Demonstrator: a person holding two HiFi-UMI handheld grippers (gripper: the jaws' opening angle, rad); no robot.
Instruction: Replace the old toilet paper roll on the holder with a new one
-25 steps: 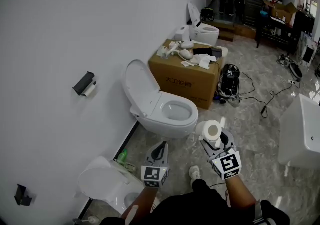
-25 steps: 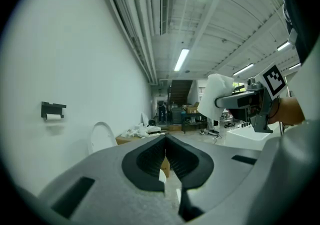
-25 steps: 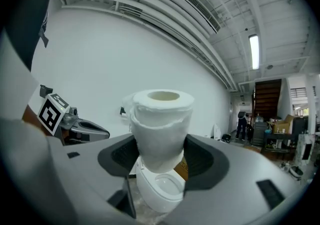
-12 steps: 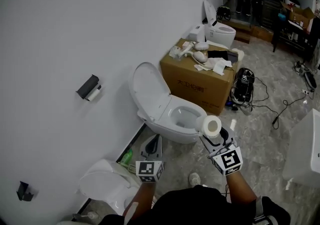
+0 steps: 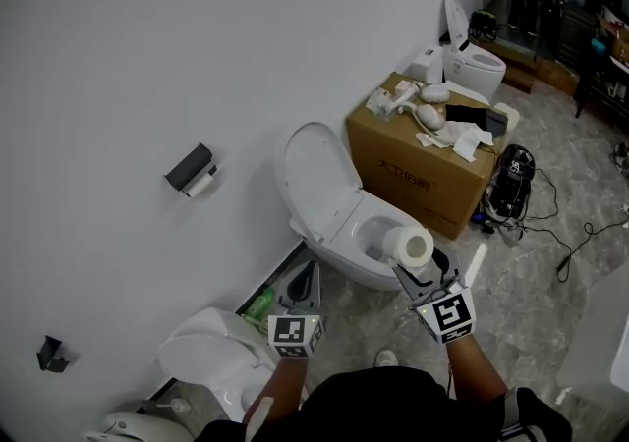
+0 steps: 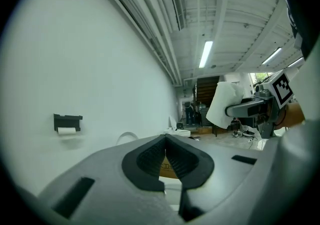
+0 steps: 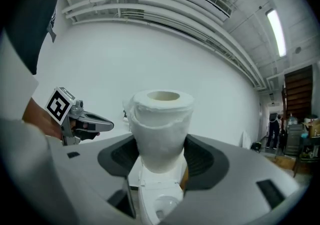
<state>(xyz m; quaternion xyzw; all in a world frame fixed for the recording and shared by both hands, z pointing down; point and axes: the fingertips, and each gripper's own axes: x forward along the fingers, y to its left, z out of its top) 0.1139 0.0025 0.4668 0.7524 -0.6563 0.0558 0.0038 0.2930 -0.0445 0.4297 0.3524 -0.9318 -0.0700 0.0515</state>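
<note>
A black holder [image 5: 191, 167] is fixed to the white wall with a small white old roll [image 5: 201, 184] under it; the left gripper view shows the holder [image 6: 67, 119] far off at the left. My right gripper [image 5: 417, 271] is shut on a full new toilet paper roll [image 5: 408, 246], held upright over a toilet bowl; its jaws squeeze the new roll [image 7: 160, 129] on both sides. My left gripper [image 5: 308, 280] is shut and holds nothing, with its pads [image 6: 152, 159] together. Both grippers point level and are well short of the holder.
An open toilet [image 5: 339, 206] stands by the wall ahead, another toilet [image 5: 211, 361] at the lower left. A cardboard box [image 5: 420, 168] with clutter on top, a black device [image 5: 511, 180] with cables on the floor, and a third toilet [image 5: 472, 57] lie beyond.
Both grippers have moved along the room toward the open toilet. The new roll now hangs over its bowl. The holder on the wall looks nearer.
</note>
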